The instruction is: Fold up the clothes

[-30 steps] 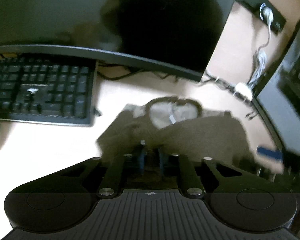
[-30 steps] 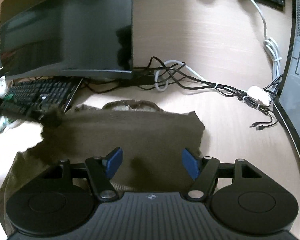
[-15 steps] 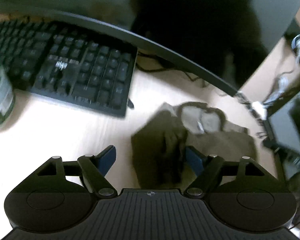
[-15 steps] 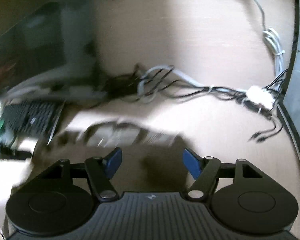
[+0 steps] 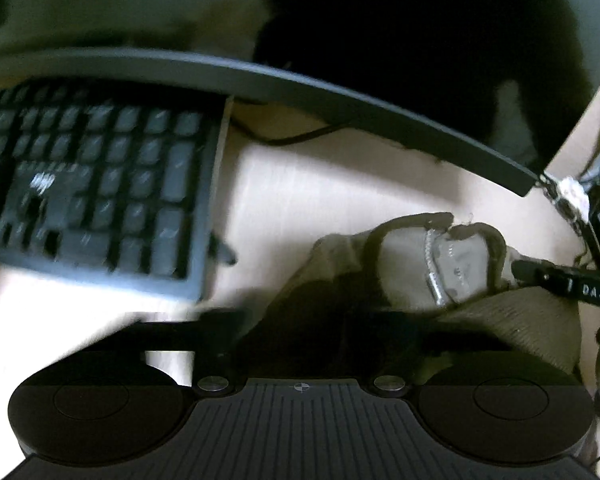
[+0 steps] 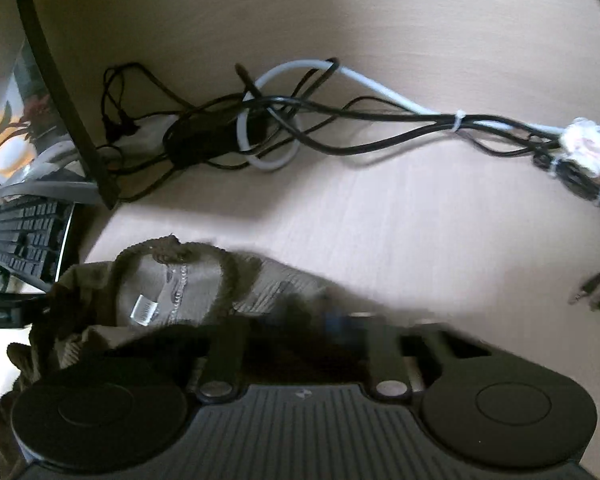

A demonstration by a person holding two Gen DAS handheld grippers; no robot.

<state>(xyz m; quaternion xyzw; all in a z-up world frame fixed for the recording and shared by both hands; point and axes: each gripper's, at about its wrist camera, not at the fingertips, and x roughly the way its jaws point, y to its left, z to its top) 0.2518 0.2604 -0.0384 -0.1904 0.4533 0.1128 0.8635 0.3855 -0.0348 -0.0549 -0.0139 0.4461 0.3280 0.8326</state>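
Observation:
An olive-brown knit garment [image 5: 520, 320] lies crumpled on the pale wooden desk, its collar and white label [image 6: 144, 308] facing up. In the left wrist view my left gripper [image 5: 300, 320] is low over the garment's left part. Its jaws are closing, with dark folds of cloth bunched between them. In the right wrist view the garment [image 6: 172, 292] spreads to the left, and my right gripper [image 6: 320, 324] is down on its right edge. Those jaws are closing too, with cloth between the blurred blue pads. Shadow and motion blur hide both sets of fingertips.
A black keyboard [image 5: 92, 192] sits left of the garment under a curved monitor's lower edge [image 5: 340, 96]. A tangle of black and white cables [image 6: 260, 128] lies behind the garment, running to a white connector [image 6: 588, 144]. A black bar with lettering [image 5: 560, 284] crosses the garment's right side.
Both grippers dropped toward the garment. The left one let go, opened wide, then drew in on the garment's left part. The right one went from open to drawn in on the right edge.

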